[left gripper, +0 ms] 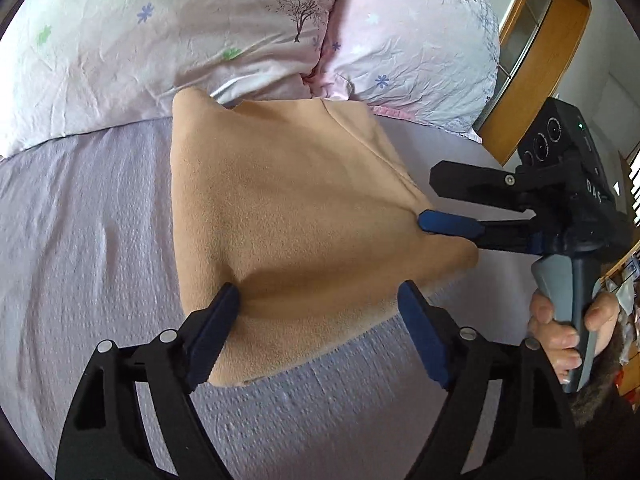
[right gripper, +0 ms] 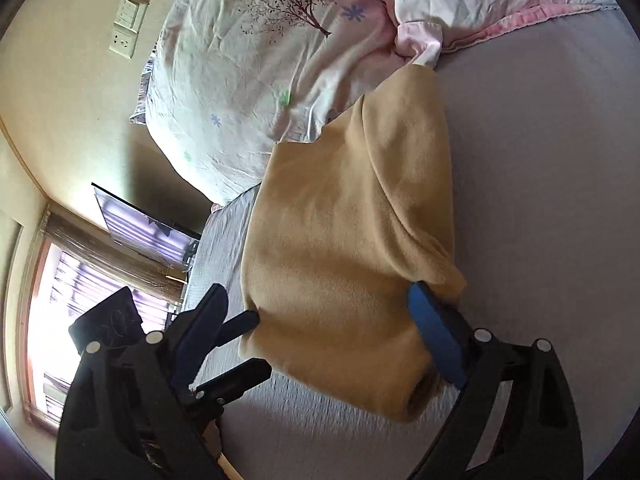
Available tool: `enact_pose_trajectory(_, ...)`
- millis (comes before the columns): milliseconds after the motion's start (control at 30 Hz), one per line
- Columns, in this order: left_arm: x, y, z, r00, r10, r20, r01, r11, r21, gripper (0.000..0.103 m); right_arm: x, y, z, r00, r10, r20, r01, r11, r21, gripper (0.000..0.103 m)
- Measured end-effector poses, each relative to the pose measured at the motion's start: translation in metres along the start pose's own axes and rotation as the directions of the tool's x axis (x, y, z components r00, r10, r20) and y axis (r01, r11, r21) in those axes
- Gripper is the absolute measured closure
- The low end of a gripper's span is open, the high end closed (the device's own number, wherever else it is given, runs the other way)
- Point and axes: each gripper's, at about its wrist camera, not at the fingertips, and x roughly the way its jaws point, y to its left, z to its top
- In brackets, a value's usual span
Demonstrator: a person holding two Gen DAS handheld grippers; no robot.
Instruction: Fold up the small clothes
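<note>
Left gripper point(left gripper: 320, 300) and right gripper point(right gripper: 318, 312) both spread wide.

Daylight glares through the window point(right gripper: 60, 300), blown out; soft shadows fall under the garment point(left gripper: 288, 216). Fisheye edges curve and darken.

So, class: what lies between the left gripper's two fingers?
In the left wrist view, the left gripper straddles the tan garment's near edge; only that fabric lies between.

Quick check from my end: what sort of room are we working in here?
Almost certainly a bedroom. The tan garment lies on a bed with a lilac sheet, floral pillows sit at its head, and a wall-mounted screen hangs near a window.
</note>
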Motion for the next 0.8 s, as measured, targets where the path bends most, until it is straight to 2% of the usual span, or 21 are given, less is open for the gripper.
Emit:
enact_pose_trajectory(33,-0.007,-0.001,-0.004,1.000,0.017,0.012,-0.017,1.000,0.000,0.017,-0.011,0.009,-0.006,0.999,-0.018,0.036,0.020,0.999,-0.042,0.011)
enact_pose_trajectory(67,-0.018,0.001,-0.010,0.998,0.056,0.027,-0.056,0.998,-0.002,0.008,-0.021,0.018,-0.009,0.997,-0.043,0.070,0.049,0.995,-0.084,0.006)
enact_pose_trajectory(100,-0.025,0.003,-0.015,0.994,0.105,0.044,-0.105,0.994,-0.006,0.004,-0.031,0.025,-0.017,0.990,-0.089,0.109,0.102,0.988,-0.120,0.002)
enact_pose_trajectory(167,-0.037,0.010,-0.026,0.974,0.219,0.063,-0.217,0.976,-0.027,0.001,-0.045,0.035,-0.037,0.955,-0.236,0.178,0.267,0.948,-0.174,0.002)
enact_pose_trajectory(233,-0.038,0.014,-0.036,0.960,0.279,0.037,-0.278,0.960,-0.037,0.001,-0.043,0.033,-0.048,0.904,-0.388,0.181,0.420,0.885,-0.200,0.002)
enact_pose_trajectory(267,-0.034,0.016,-0.039,0.957,0.291,0.020,-0.290,0.956,-0.036,0.001,-0.042,0.032,-0.056,0.889,-0.424,0.174,0.454,0.864,-0.216,0.002)
enact_pose_trajectory(400,-0.019,0.021,-0.047,0.949,0.313,-0.032,-0.314,0.949,-0.033,0.001,-0.018,0.025,-0.080,0.867,-0.479,0.137,0.498,0.826,-0.265,0.002)
enact_pose_trajectory(567,-0.006,0.028,-0.048,0.939,0.334,-0.082,-0.339,0.940,-0.045,0.001,0.015,0.028,-0.085,0.833,-0.542,0.110,0.547,0.777,-0.313,0.002)
enact_pose_trajectory(667,-0.004,0.025,-0.052,0.927,0.367,-0.083,-0.370,0.929,-0.022,0.001,0.026,0.029,-0.090,0.813,-0.576,0.089,0.569,0.752,-0.332,0.002)
enact_pose_trajectory(733,-0.003,0.023,-0.053,0.924,0.374,-0.078,-0.376,0.927,-0.014,0.001,0.031,0.031,-0.096,0.789,-0.607,0.100,0.598,0.719,-0.354,0.002)
enact_pose_trajectory(800,-0.004,0.023,-0.053,0.926,0.372,-0.073,-0.373,0.928,-0.012,0.001,0.031,0.030,-0.099,0.786,-0.609,0.111,0.603,0.713,-0.357,0.002)
